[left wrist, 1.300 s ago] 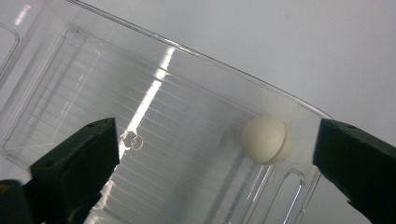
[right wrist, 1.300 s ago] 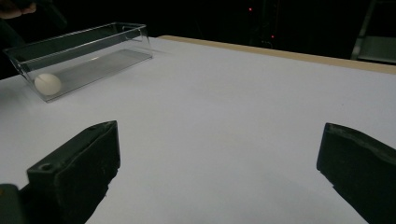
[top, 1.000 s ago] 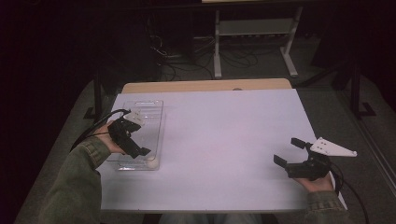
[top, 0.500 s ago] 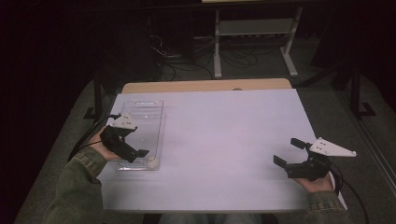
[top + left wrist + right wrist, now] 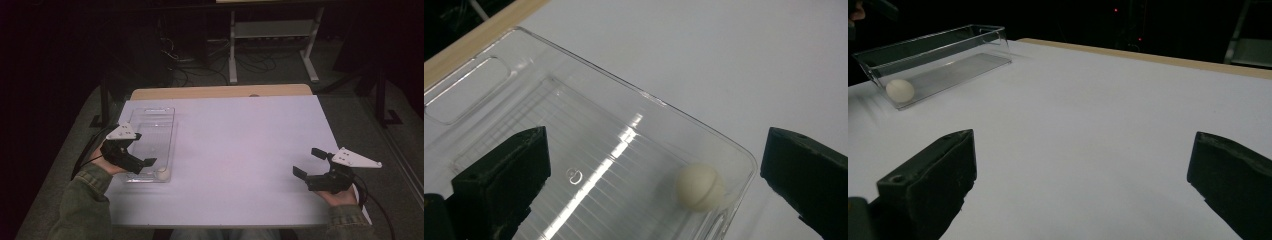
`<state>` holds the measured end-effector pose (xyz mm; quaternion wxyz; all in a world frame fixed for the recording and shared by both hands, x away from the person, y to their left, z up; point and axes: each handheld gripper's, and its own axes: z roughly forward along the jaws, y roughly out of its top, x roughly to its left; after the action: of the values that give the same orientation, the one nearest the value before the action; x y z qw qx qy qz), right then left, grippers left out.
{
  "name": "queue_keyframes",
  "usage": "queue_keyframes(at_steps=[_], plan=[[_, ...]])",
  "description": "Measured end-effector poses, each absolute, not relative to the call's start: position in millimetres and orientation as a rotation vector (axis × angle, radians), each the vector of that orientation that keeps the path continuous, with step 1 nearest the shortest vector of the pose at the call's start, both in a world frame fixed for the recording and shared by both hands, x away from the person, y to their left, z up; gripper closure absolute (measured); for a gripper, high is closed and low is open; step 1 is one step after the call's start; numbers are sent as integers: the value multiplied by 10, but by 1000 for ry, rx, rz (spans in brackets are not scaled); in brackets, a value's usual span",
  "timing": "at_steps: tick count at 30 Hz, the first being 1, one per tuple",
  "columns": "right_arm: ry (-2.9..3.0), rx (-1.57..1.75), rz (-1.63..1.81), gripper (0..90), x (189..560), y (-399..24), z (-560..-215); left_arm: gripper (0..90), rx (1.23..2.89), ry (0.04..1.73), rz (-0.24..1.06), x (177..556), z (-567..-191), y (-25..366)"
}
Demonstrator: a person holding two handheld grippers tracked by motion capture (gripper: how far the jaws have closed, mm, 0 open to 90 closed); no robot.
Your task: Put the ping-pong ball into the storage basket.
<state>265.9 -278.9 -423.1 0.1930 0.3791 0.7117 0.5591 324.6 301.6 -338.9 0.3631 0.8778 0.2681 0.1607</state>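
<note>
The left gripper (image 5: pixel 142 150) has risen above the clear tray (image 5: pixel 167 117), jaws spread empty; white ball (image 5: pixel 698 186) rests in the tray's near corner, released.

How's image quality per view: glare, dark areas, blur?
High view: table evenly lit, surroundings nearly black. Left gripper view: glare streaks on the clear tray floor beside the white ball; near jaws soft. Right gripper view: black background, tray dim, ball visible through its wall.

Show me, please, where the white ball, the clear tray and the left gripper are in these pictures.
white ball (image 5: pixel 698 187): left gripper view, middle of the ball.
clear tray (image 5: pixel 131 117): high view, its far left rim.
left gripper (image 5: pixel 141 162): high view, midway between its fingertips.
</note>
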Motion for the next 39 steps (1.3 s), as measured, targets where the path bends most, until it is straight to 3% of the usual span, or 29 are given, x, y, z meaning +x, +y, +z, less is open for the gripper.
queue_keyframes(at_steps=[24,39], plan=[[1999,1058,1567,0,2657,-2781,-4228,0,1957,782,462,3019,-3513,3341],[2000,1058,1562,0,2657,-2780,-4230,0,1906,815,527,2863,-3728,3386]])
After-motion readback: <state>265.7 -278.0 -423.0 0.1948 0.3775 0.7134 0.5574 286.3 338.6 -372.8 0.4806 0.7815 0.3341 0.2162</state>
